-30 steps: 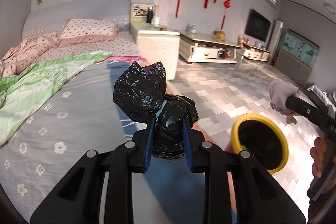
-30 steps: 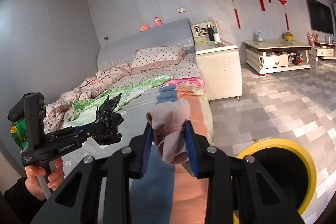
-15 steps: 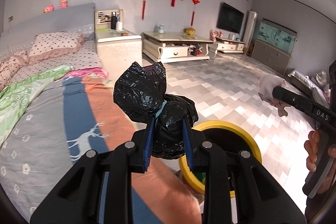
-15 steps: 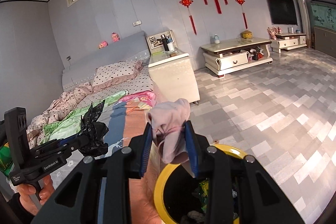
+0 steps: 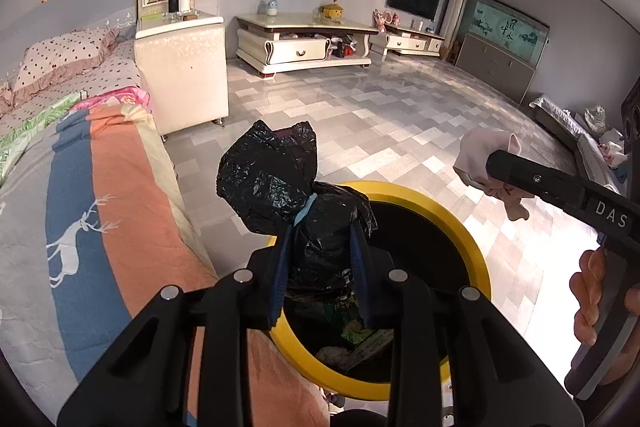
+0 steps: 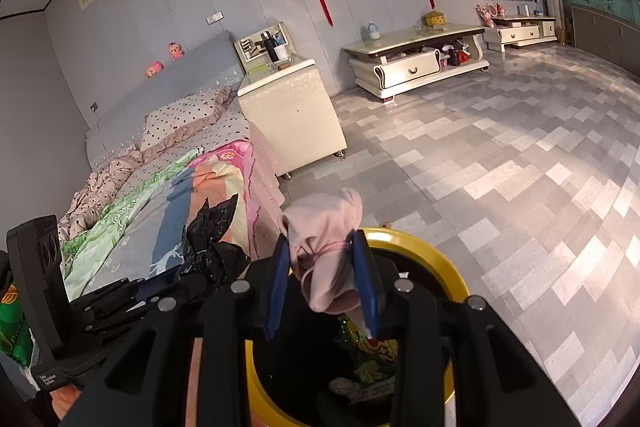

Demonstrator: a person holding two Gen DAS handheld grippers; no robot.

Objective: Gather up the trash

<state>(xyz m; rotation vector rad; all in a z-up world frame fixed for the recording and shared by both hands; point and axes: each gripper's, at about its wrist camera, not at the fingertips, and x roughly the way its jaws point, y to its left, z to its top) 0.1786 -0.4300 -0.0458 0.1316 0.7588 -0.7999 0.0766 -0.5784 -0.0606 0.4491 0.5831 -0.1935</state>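
Black left gripper (image 5: 320, 263), blue fingers (image 5: 280, 275)

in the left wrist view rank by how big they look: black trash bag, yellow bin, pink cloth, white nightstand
1. yellow bin, widest even though partly hidden
2. black trash bag and white nightstand: about alike; the bag sits right at the camera in the left gripper, so no ranking
3. pink cloth, held by the right gripper, smallest
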